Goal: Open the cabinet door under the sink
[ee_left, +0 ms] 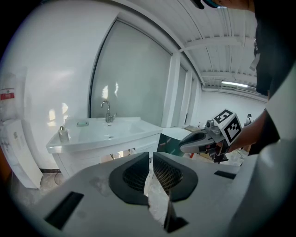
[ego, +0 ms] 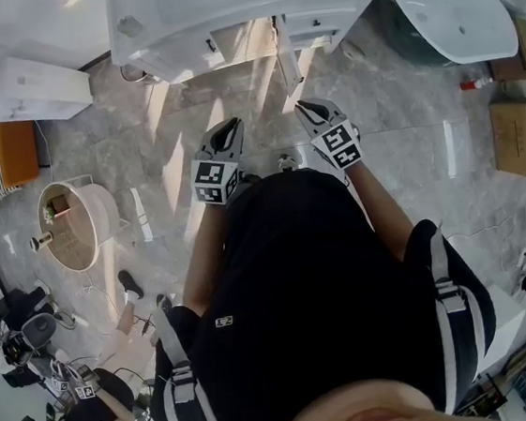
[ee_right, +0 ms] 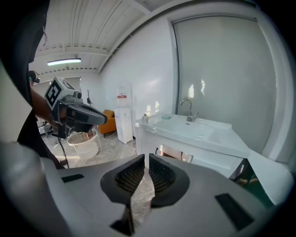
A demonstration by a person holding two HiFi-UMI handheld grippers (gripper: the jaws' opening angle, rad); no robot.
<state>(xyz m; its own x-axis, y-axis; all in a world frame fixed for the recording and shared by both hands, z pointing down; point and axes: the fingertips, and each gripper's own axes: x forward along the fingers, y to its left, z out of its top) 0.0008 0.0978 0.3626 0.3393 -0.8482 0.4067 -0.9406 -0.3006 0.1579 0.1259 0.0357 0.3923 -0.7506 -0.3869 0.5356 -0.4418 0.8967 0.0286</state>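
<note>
While the empty left hand-held gripper (ego: pixel 232 126) and right hand-held gripper (ego: pixel 308 107) sit closed, the cabinet door (ego: pixel 244 43) lies well ahead, top centre.

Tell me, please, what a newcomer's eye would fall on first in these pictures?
The white sink cabinet stands at the head view's top, beyond a stretch of marble floor. Nearer, the left gripper and right gripper point toward it, both empty with jaws drawn together.
</note>
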